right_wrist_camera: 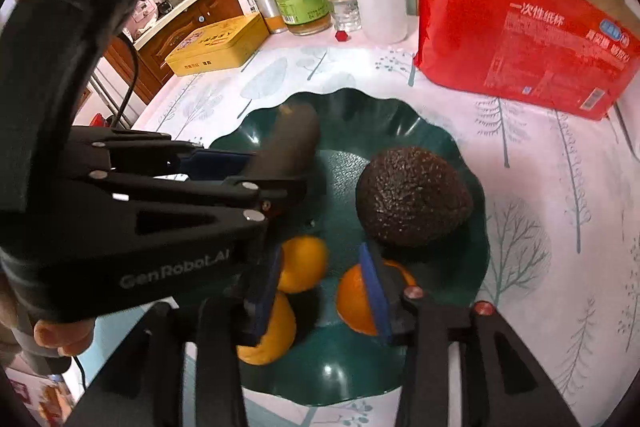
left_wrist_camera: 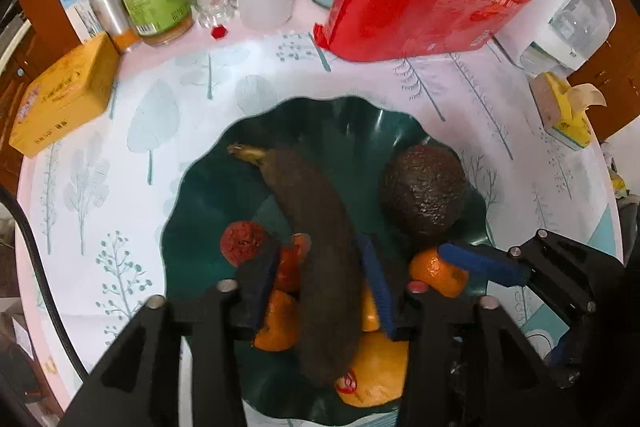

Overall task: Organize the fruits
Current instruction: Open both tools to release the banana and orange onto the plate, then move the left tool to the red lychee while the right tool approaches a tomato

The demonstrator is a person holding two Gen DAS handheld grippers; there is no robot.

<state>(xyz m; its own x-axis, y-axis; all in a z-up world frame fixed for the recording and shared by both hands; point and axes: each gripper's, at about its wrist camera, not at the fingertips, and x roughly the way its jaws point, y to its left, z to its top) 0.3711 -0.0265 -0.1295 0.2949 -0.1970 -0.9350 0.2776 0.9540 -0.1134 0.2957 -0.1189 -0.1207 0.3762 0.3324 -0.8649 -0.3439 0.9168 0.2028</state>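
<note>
- Fingers of the left gripper (left_wrist_camera: pixel 320 287) stood apart astride the dark brown banana (left_wrist_camera: pixel 320 239) in the green bowl (left_wrist_camera: pixel 360 123), pads seemingly off its skin; avocado (left_wrist_camera: pixel 424 187) alongside.
- Fingers of the right gripper (right_wrist_camera: pixel 320 287) stood apart over that bowl (right_wrist_camera: pixel 400 131), an orange (right_wrist_camera: pixel 356 299) at one pad (right_wrist_camera: pixel 376 291), nothing gripped.
</note>
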